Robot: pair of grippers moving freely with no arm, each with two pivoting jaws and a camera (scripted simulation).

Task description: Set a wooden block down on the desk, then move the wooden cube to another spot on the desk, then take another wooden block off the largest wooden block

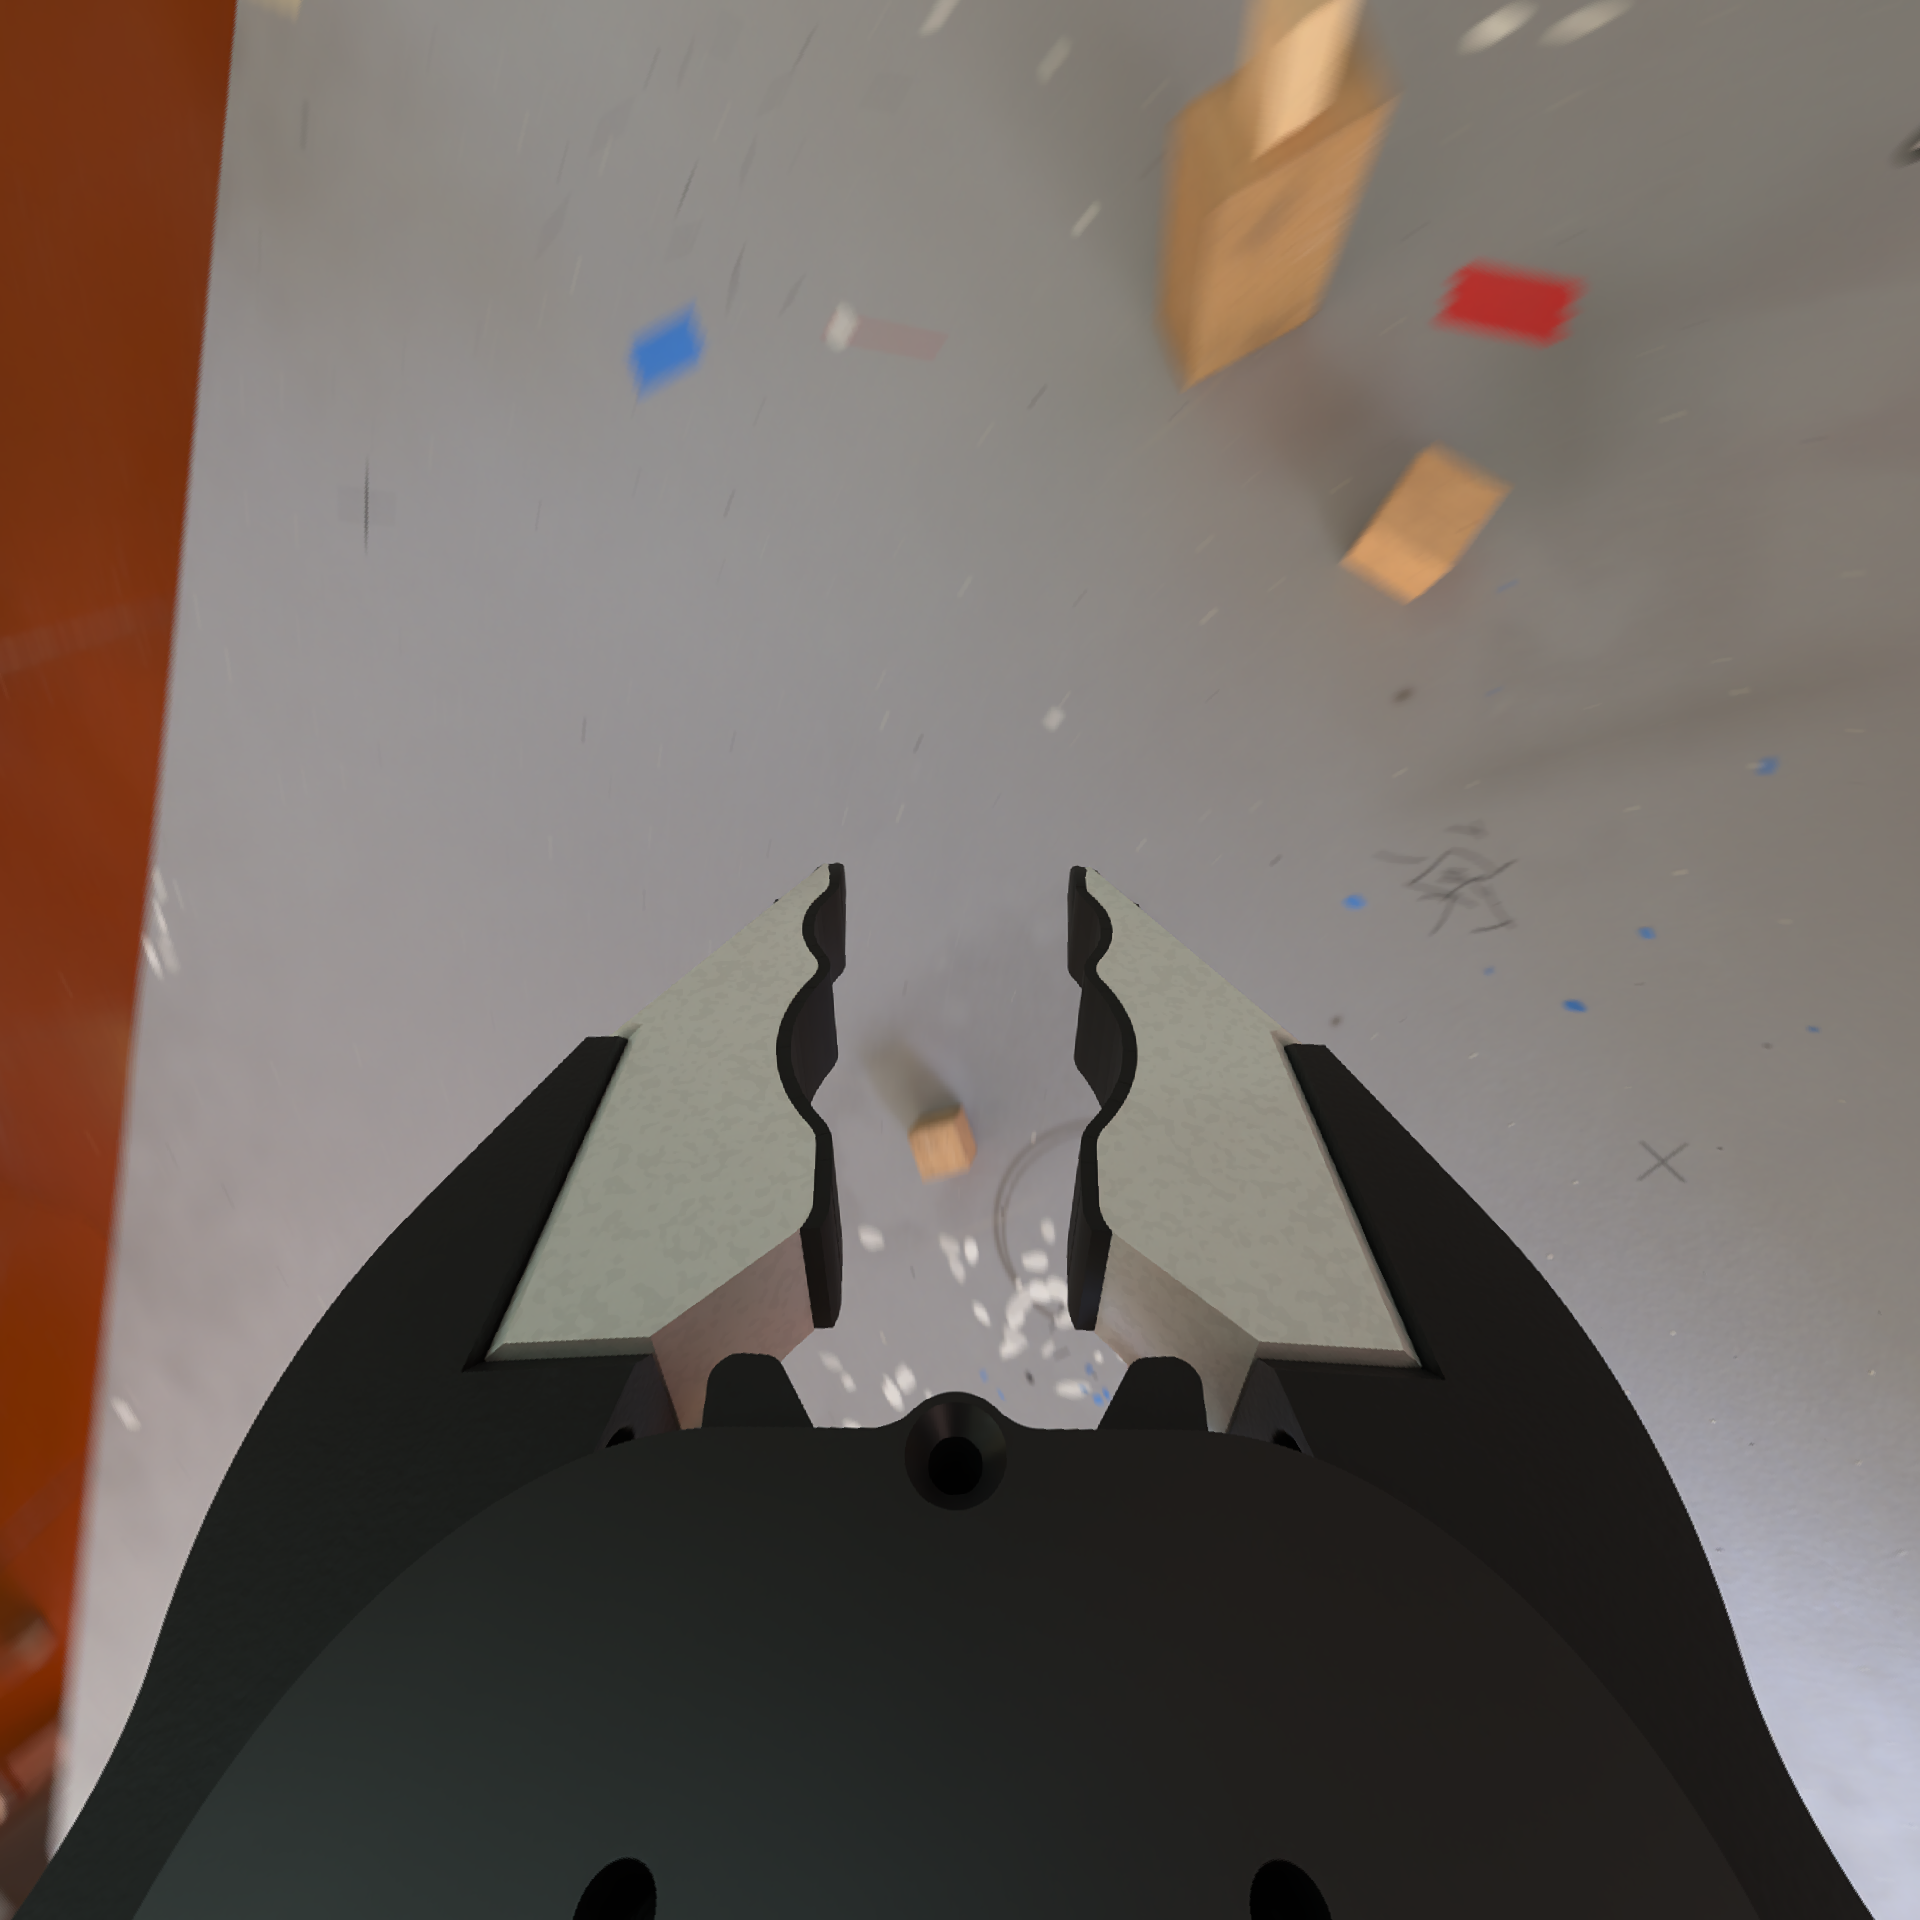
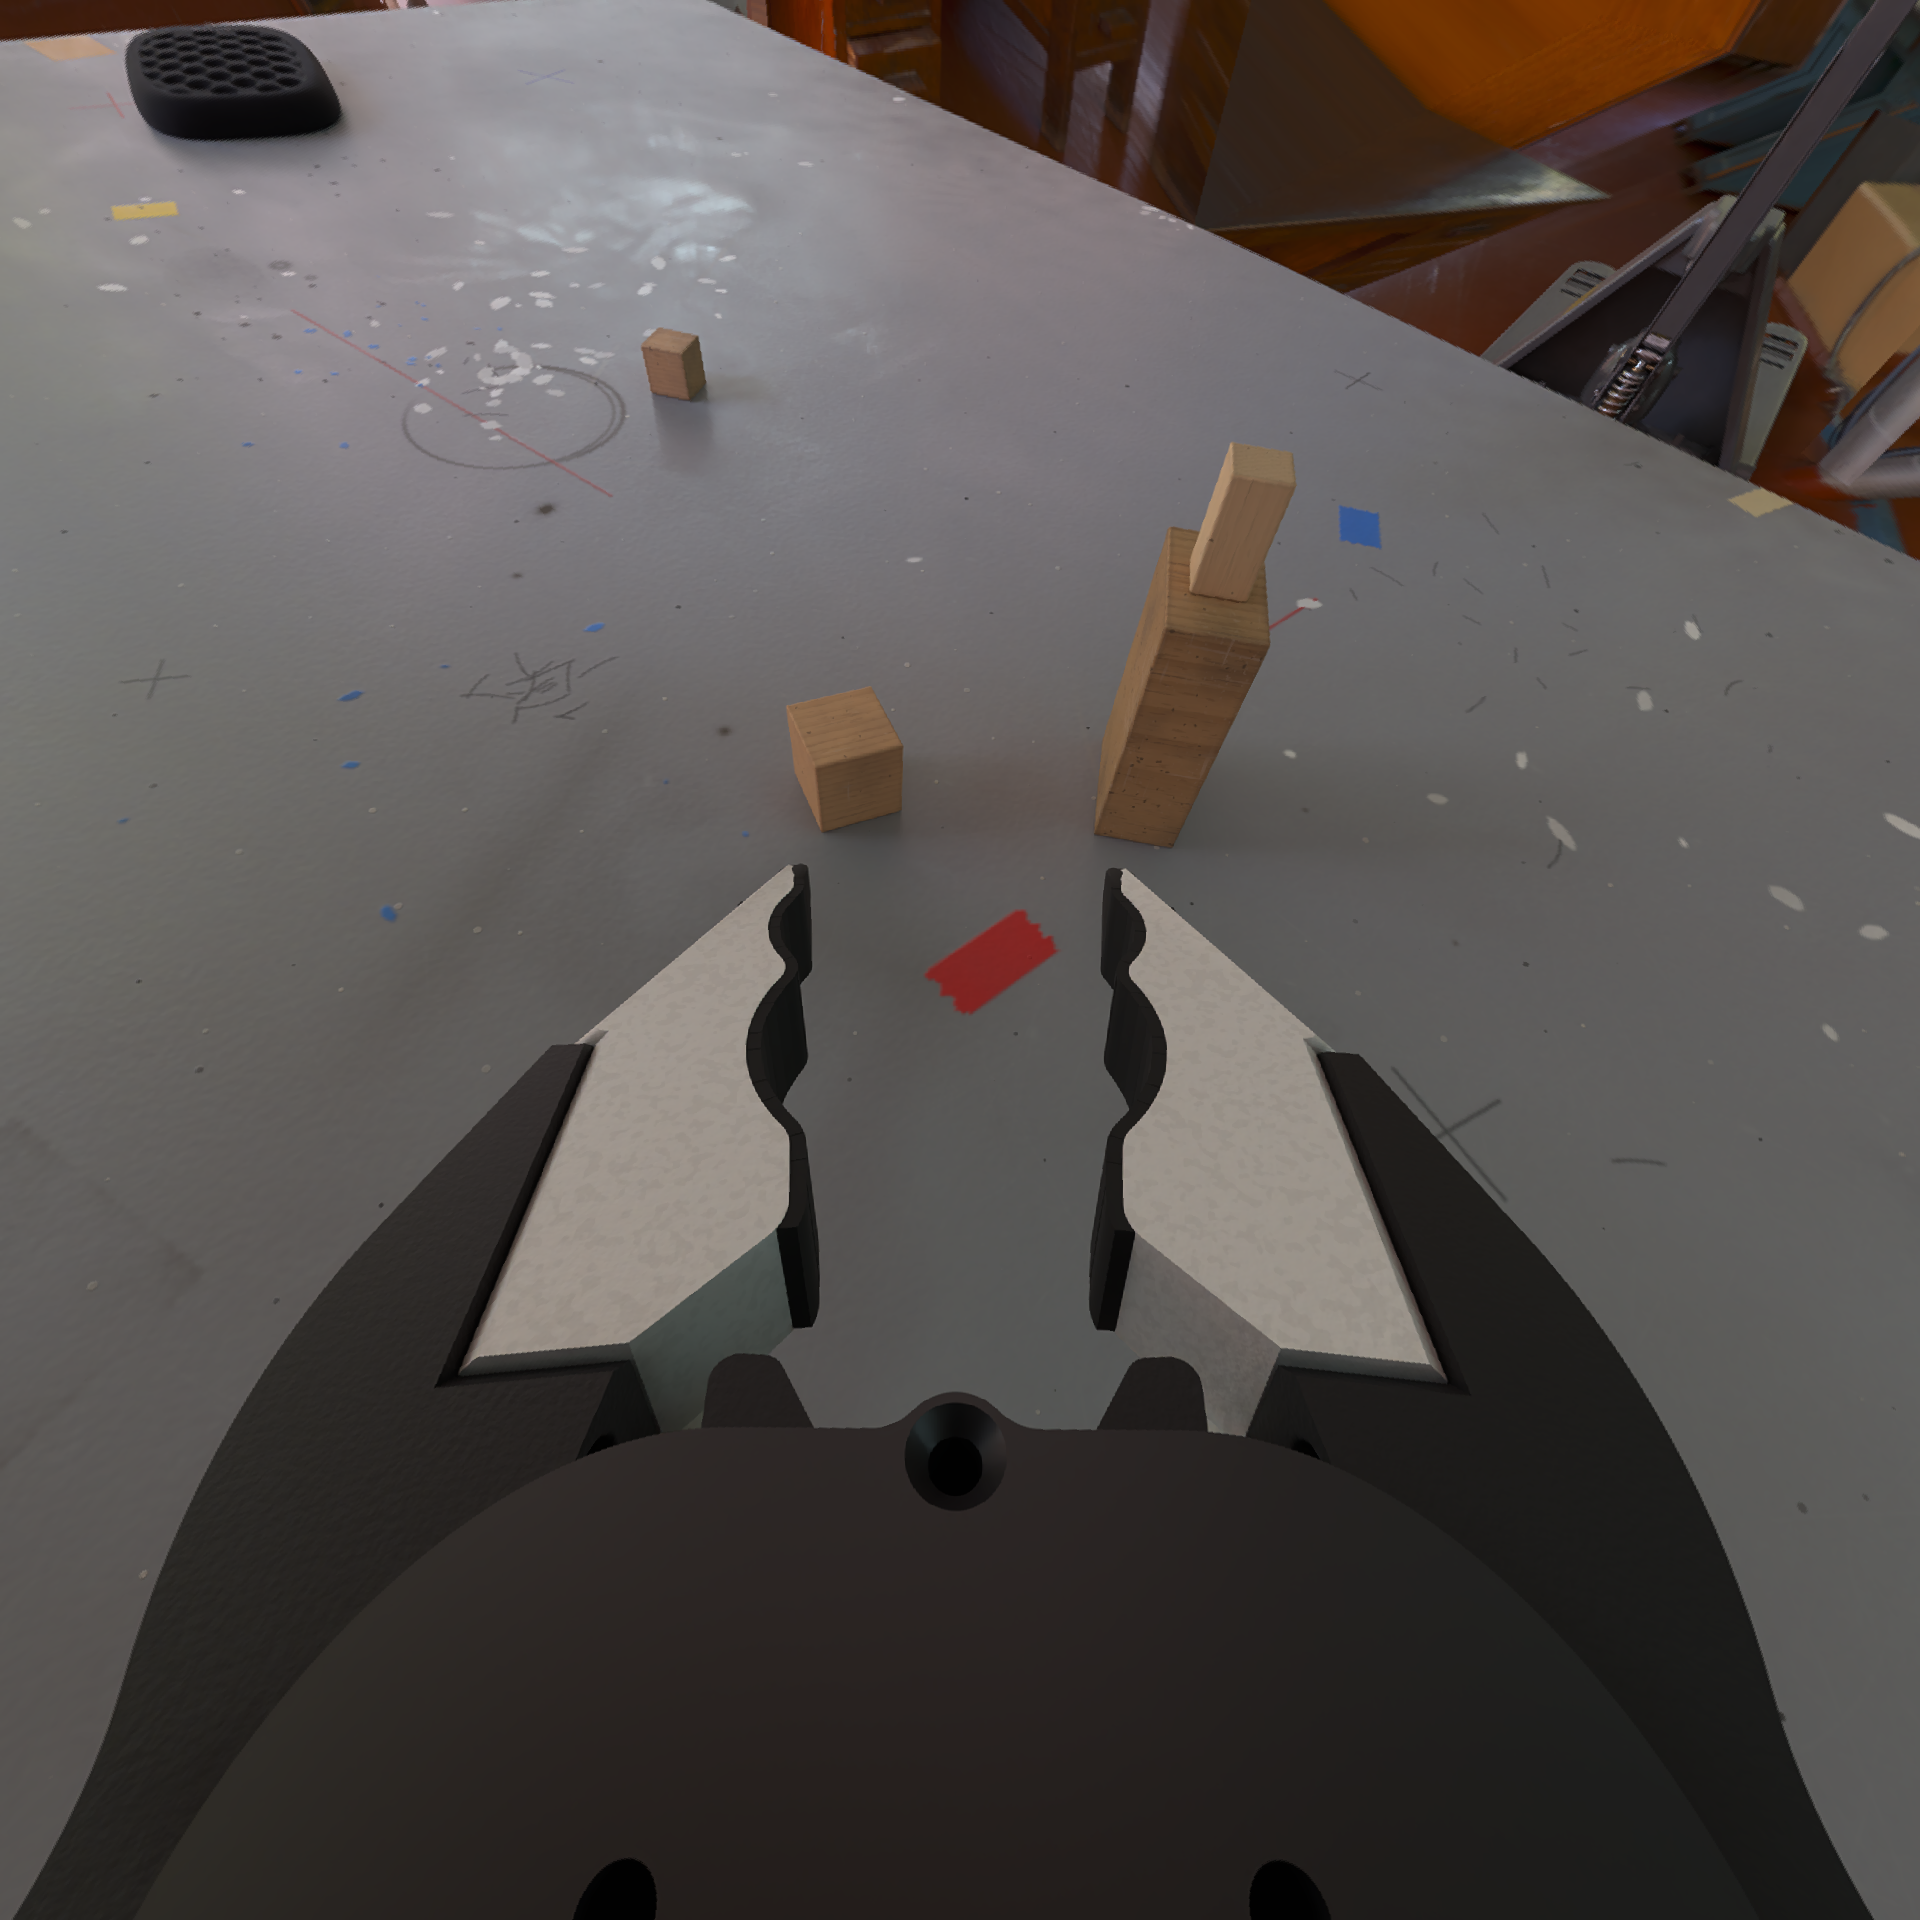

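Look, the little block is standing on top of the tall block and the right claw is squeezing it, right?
Not quite. The little block does stand on the tall block, but the right claw is open and holds nothing, well short of both. The right wrist view shows this.

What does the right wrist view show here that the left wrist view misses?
Only the right wrist view shows the black perforated pad at the desk's far corner and clutter beyond the desk edge. Only the left wrist view shows the orange surface beside the desk. Both show the tall wooden block with a small block on top, the wooden cube, the smallest cube, and red tape.
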